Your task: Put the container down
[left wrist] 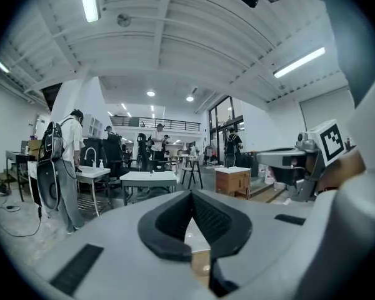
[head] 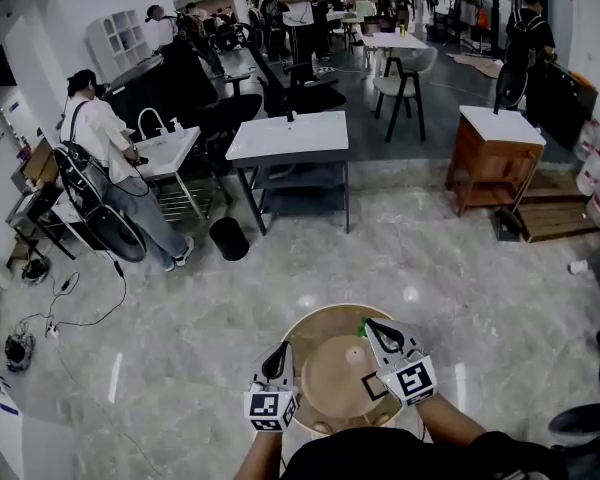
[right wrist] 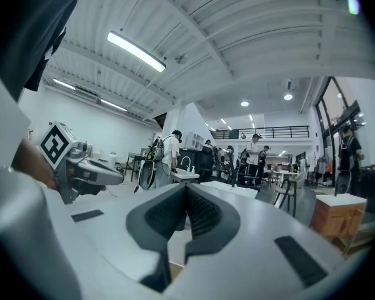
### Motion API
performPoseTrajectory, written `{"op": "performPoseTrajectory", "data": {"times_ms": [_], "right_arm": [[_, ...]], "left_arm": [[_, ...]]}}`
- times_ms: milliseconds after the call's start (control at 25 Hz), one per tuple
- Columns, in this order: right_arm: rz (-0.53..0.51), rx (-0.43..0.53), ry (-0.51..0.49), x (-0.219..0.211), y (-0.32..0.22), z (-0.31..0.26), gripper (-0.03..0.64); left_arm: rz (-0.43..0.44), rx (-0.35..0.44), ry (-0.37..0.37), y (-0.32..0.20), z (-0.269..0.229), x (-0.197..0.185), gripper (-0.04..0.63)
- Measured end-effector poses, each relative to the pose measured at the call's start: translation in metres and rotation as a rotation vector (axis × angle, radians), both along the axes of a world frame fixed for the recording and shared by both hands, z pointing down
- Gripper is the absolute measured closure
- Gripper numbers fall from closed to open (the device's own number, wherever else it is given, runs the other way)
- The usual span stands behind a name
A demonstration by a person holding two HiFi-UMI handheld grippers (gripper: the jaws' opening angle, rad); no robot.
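The container (head: 335,368) is a round tan tub, seen from above in the head view, held over the marble floor close to my body. My left gripper (head: 278,353) is shut on its left rim and my right gripper (head: 372,330) is shut on its right rim. In the left gripper view the jaws of the left gripper (left wrist: 191,195) meet, with a strip of the tan container (left wrist: 200,261) below them. The right gripper (right wrist: 186,189) shows the same, with the container's rim (right wrist: 174,269) under its closed jaws. A small green spot (head: 362,326) sits by the right rim.
A white table (head: 290,136) stands ahead, with a black bin (head: 229,238) at its left foot. A wooden cabinet (head: 492,158) is at the right. A person with a backpack (head: 100,148) stands at a sink on the left. Cables (head: 60,308) trail over the floor there.
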State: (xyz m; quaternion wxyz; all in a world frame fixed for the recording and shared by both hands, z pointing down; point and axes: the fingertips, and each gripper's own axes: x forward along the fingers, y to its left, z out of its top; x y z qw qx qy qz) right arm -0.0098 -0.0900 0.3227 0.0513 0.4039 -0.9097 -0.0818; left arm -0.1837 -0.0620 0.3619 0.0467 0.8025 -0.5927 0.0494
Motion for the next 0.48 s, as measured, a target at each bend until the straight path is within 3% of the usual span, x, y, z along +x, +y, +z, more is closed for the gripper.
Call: {"op": "performPoseTrajectory", "data": {"times_ms": [480], "right_arm": [[0.012,0.064,-0.052,-0.018,-0.01,-0.025,0.618]], "left_arm": [[-0.024,0.03,0.006,0.005,-0.013,-0.008,0.595]]}}
